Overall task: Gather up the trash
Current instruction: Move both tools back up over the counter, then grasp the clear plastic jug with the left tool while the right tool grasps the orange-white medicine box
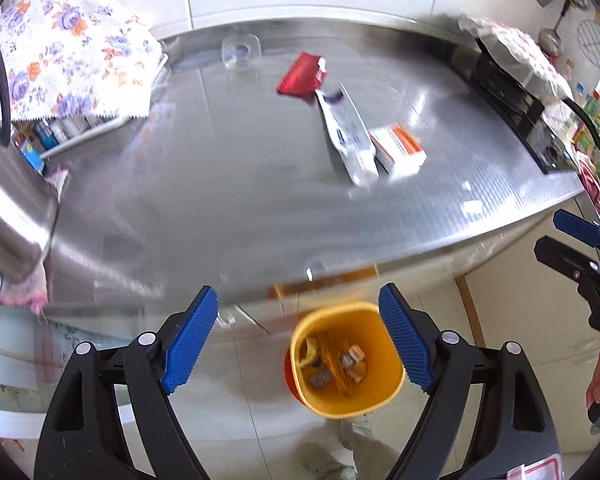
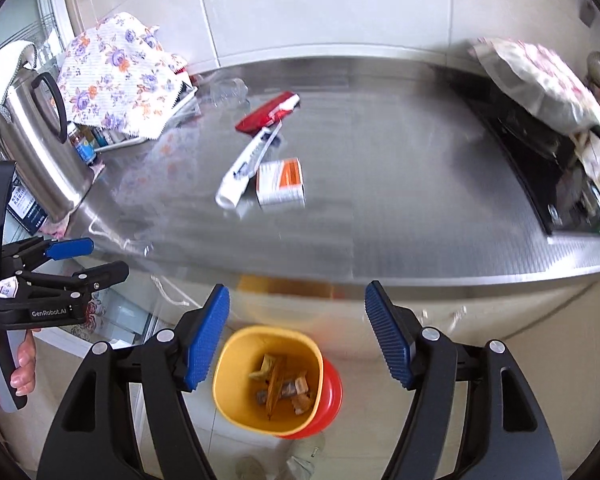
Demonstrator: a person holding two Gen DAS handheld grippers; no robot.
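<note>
On the desk [image 1: 228,200] we see a tube [image 1: 346,136] with a small box [image 1: 398,148] just beside it on the right and a packet [image 1: 300,74] behind. Below the desk's front edge, a bin [image 1: 346,360] stands on the floor with scraps in it.

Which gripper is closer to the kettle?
Left. The left gripper sits beside the kettle; the right gripper hangs farther right, above the bin.
</note>
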